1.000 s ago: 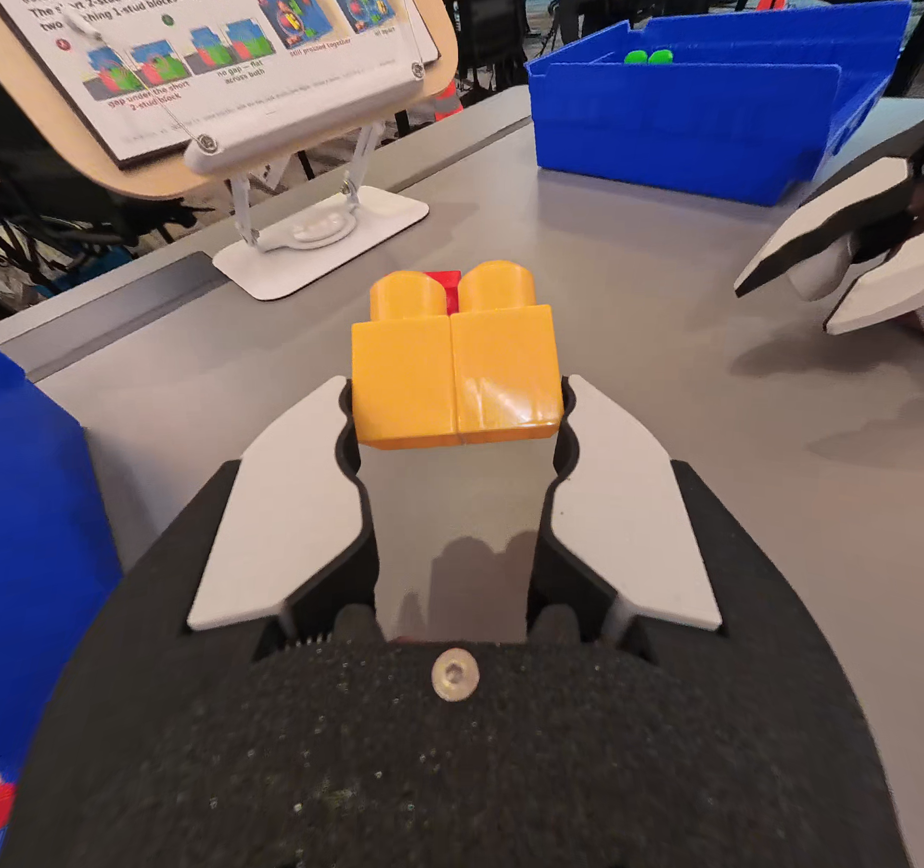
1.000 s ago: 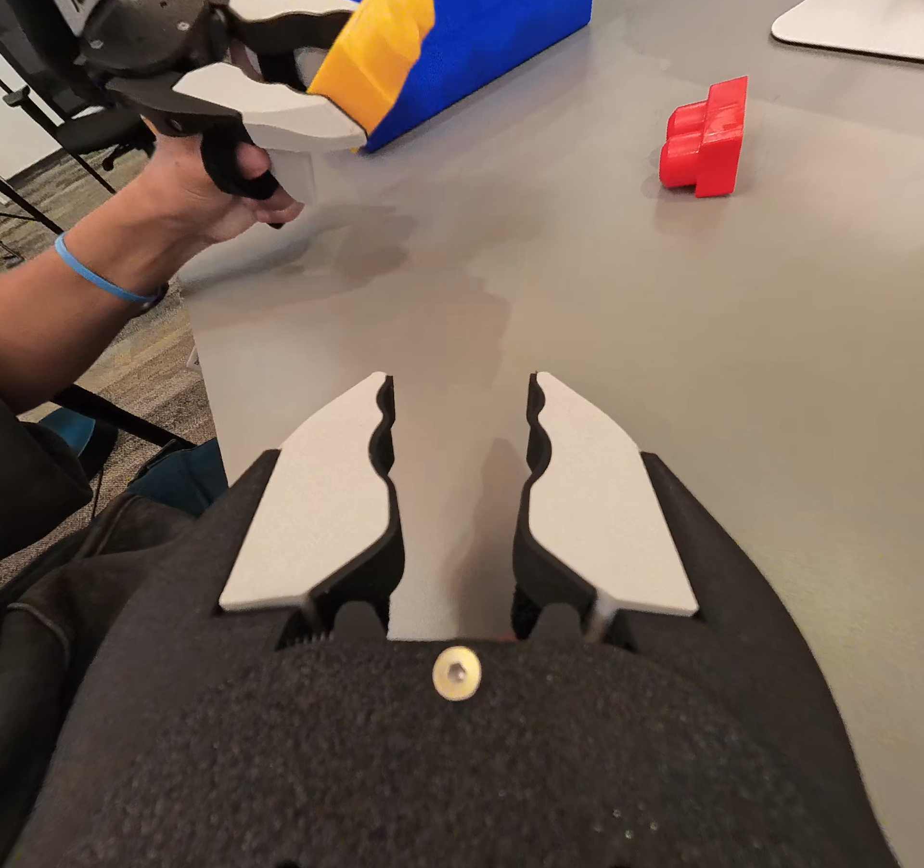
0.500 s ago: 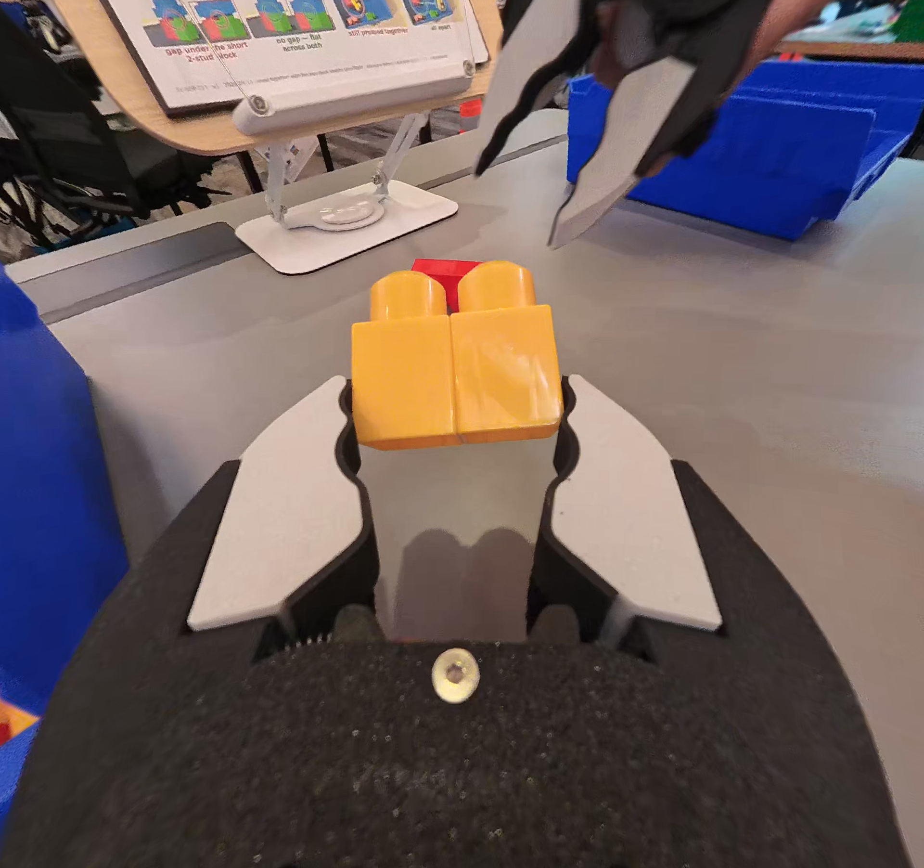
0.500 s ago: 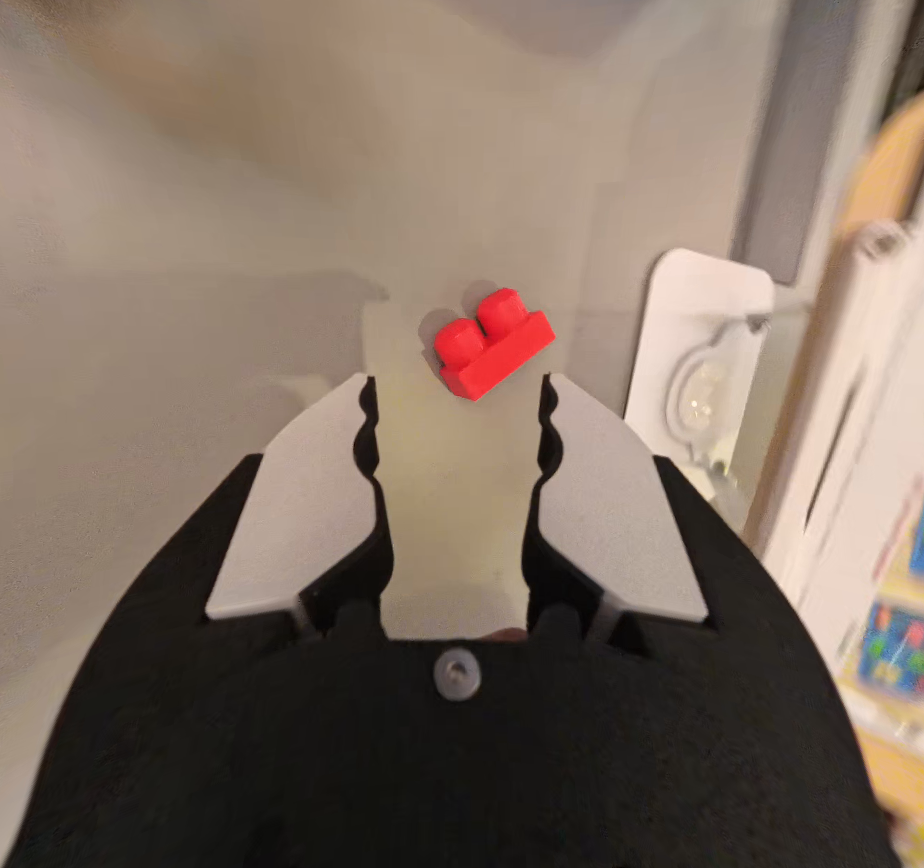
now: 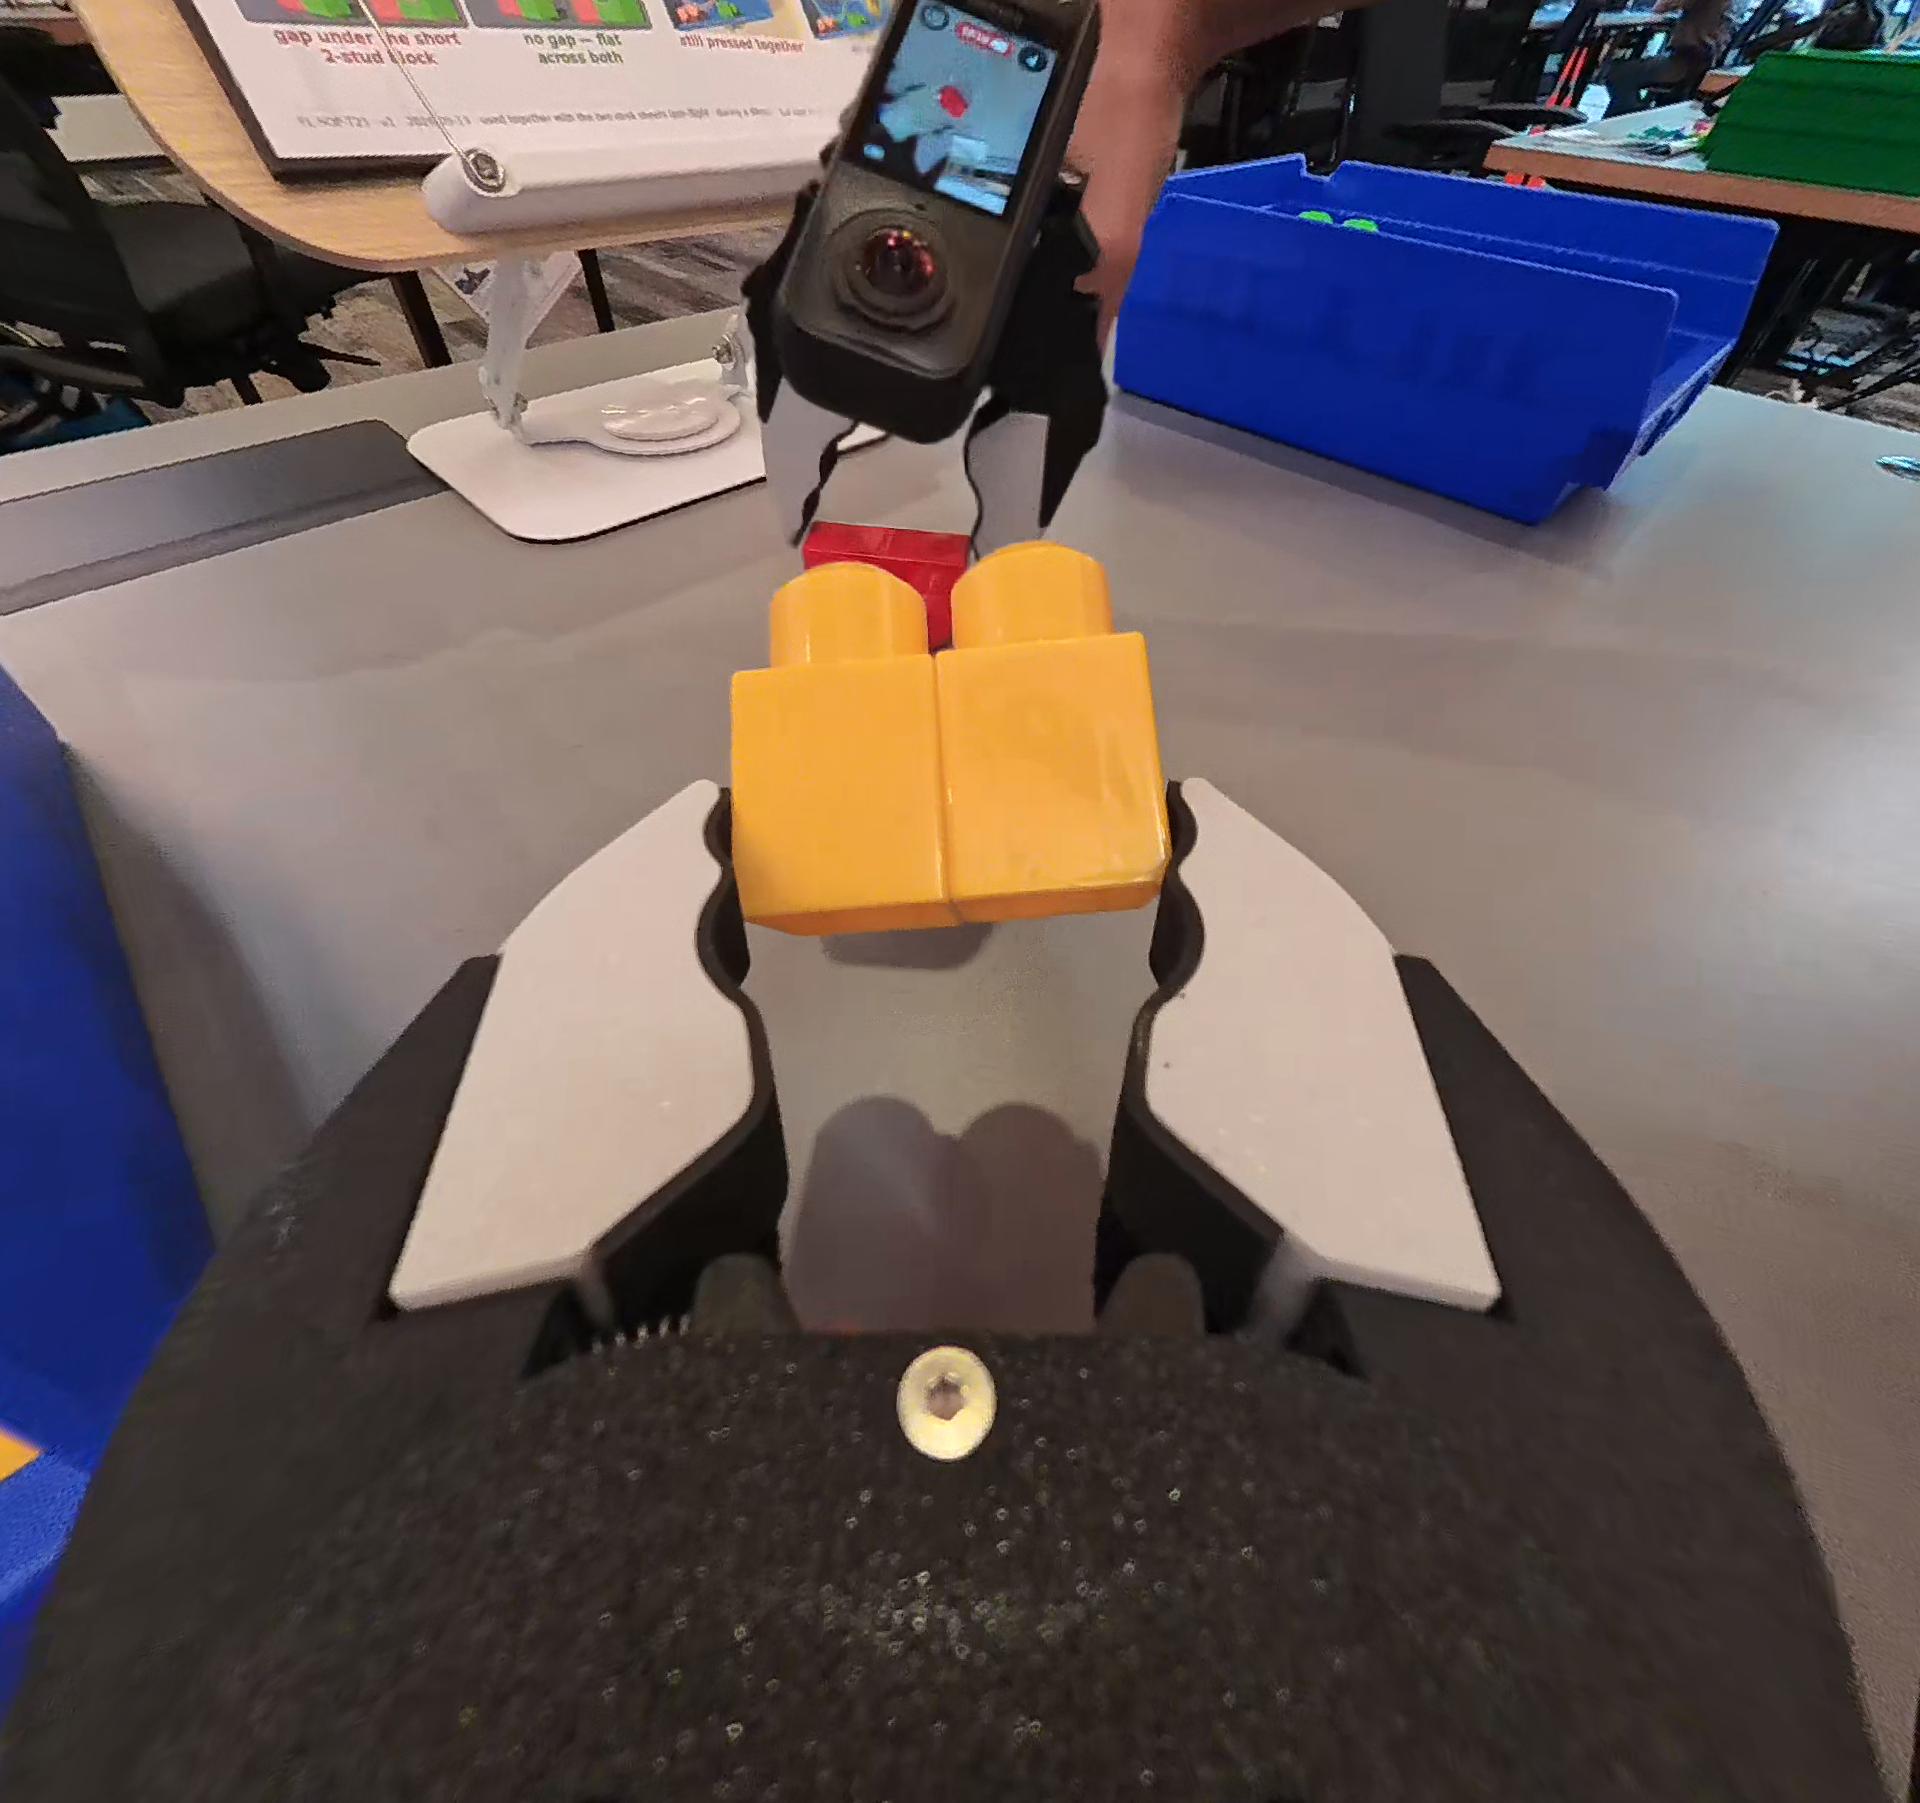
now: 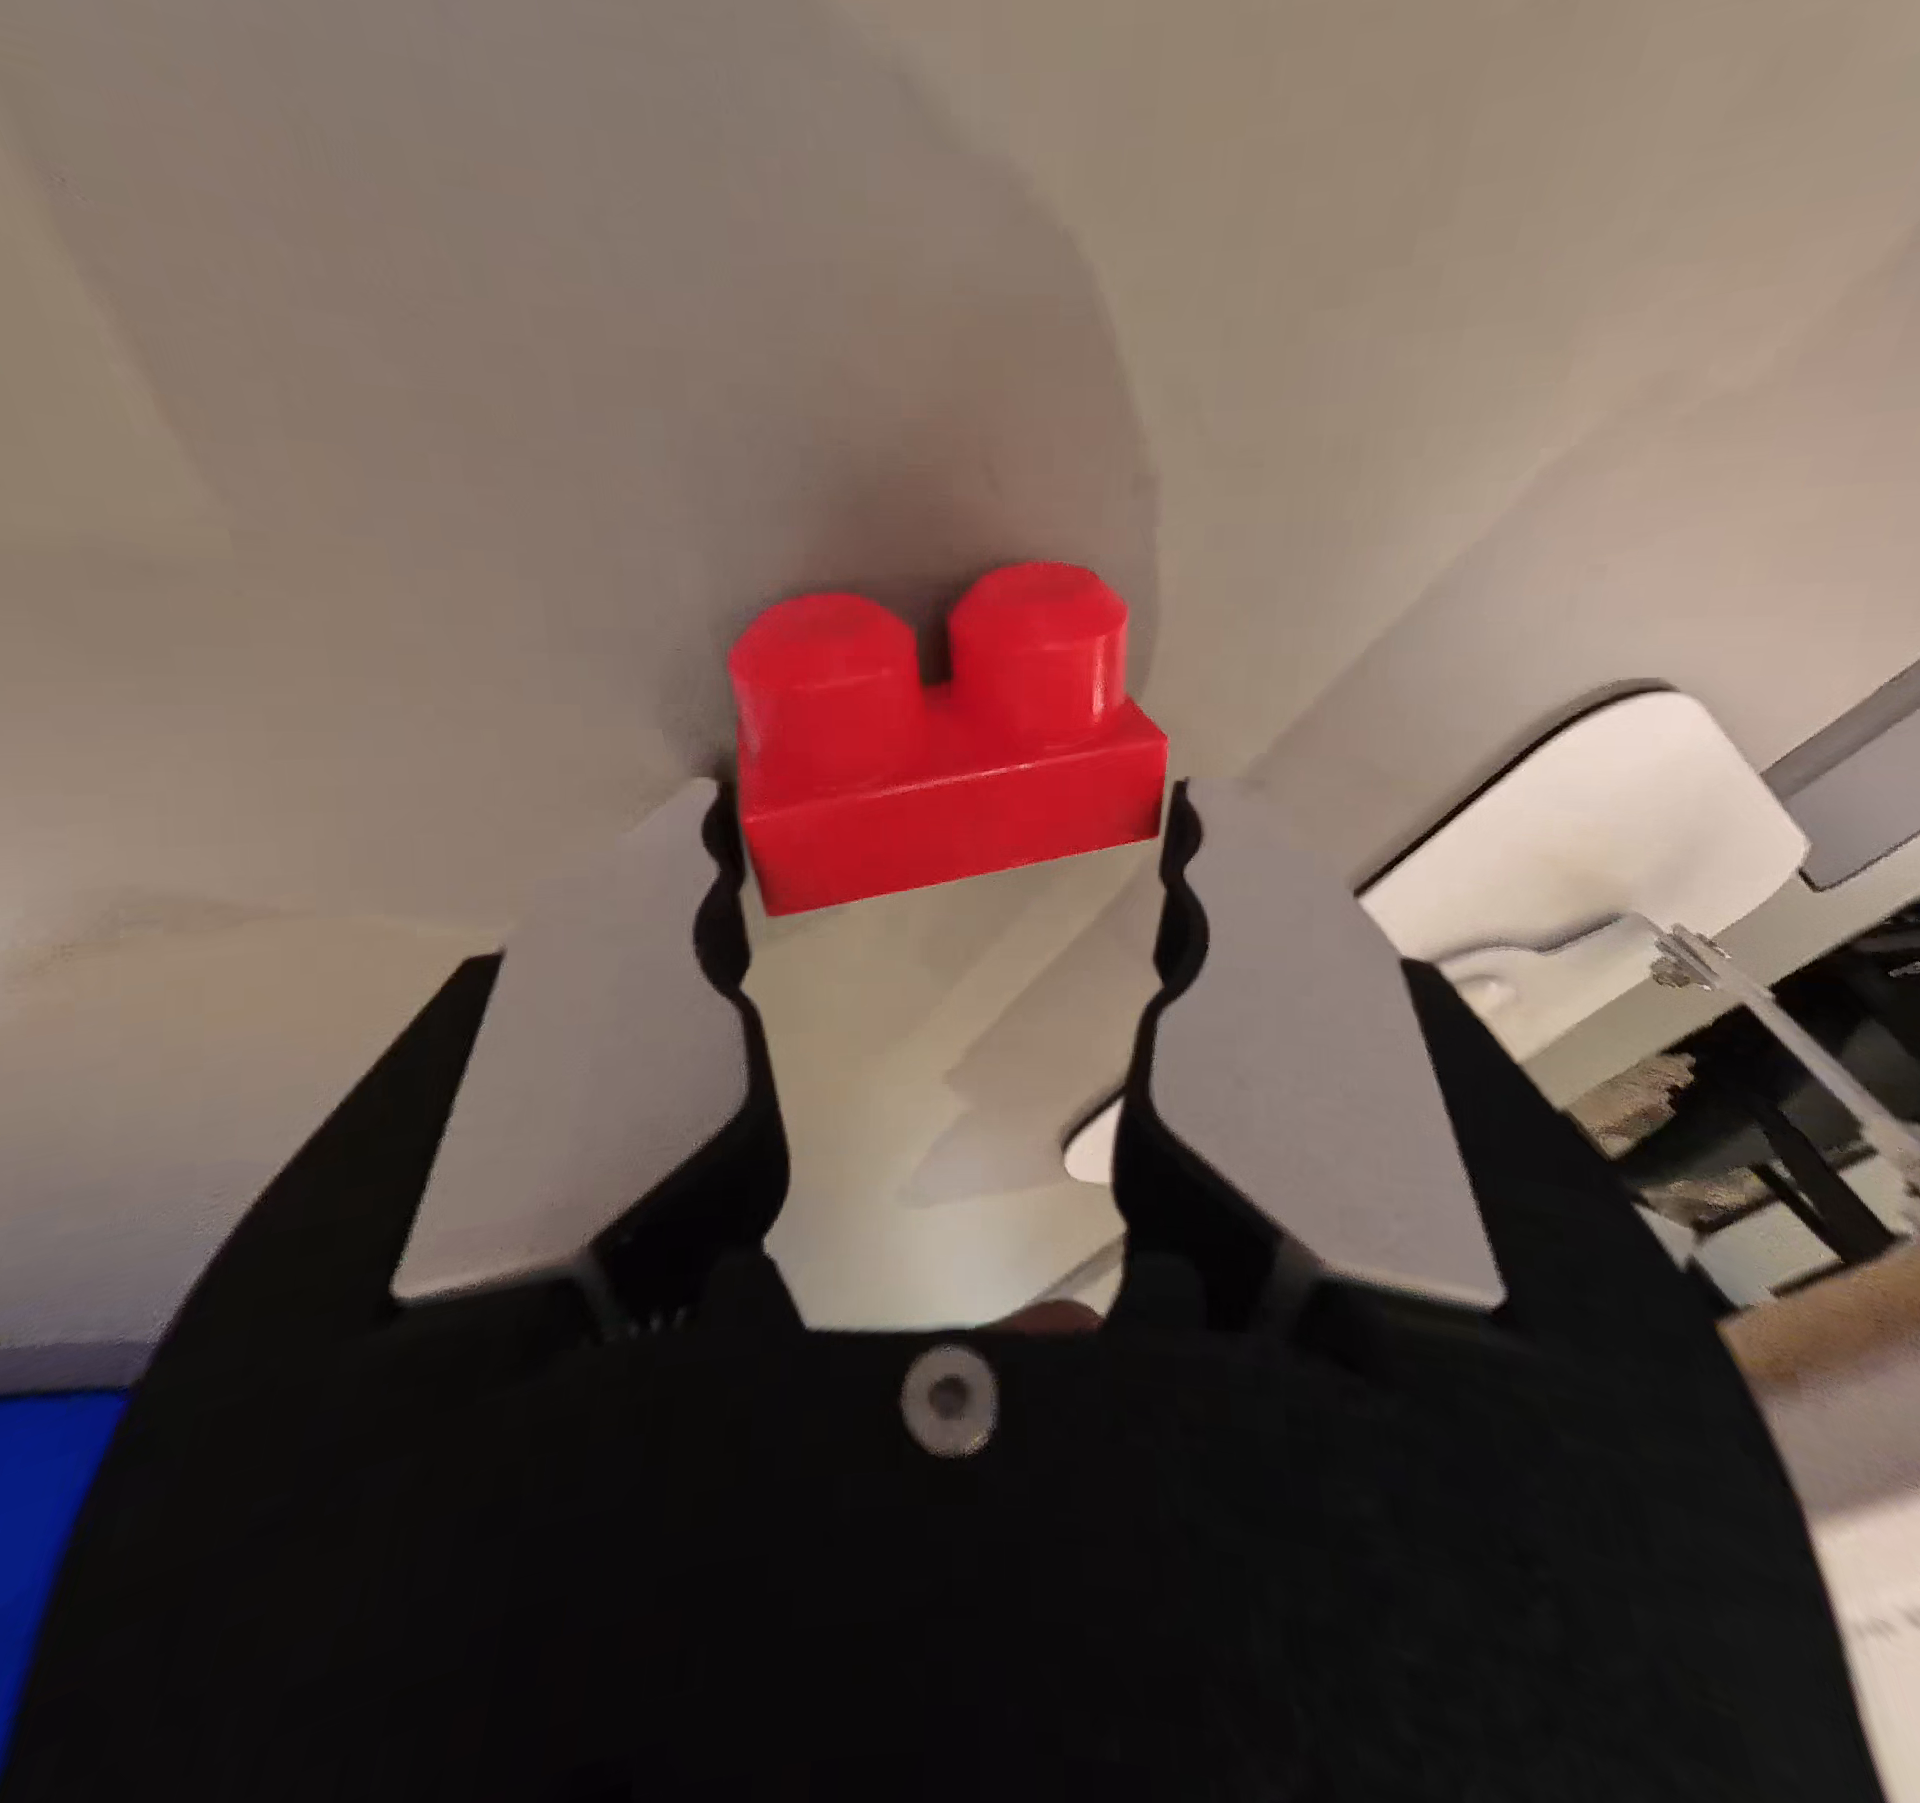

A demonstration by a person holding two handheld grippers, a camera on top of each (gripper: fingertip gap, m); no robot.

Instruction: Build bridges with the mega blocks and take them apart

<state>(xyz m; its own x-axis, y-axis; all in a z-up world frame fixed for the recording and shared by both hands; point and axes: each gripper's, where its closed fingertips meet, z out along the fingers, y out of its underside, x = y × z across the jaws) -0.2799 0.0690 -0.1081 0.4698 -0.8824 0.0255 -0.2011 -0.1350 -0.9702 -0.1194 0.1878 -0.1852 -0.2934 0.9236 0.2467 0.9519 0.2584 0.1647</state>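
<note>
My left gripper [image 5: 948,818] is shut on two yellow one-stud blocks [image 5: 945,766] held side by side, studs up, just above the grey table [image 5: 1455,818]. Behind them a red two-stud block [image 5: 883,553] lies on the table. My right gripper [image 5: 894,496] points down at it from above, a finger on each side. In the right wrist view, my right gripper [image 6: 948,818] is open and straddles the red block [image 6: 945,756], with the fingertips level with the block's two ends.
A blue bin [image 5: 1403,371] holding a green block [image 5: 1330,218] stands at the back right. An instruction board [image 5: 540,18] on a white stand base [image 5: 592,475] is at the back left. Another blue bin [image 5: 62,1026] sits at my left edge. Spacing between my two grippers at the tips: around 20 cm.
The right gripper swung across from the right, came down over the red block and opened a little wider around it. The left gripper kept the yellow blocks and edged forward and lower.
</note>
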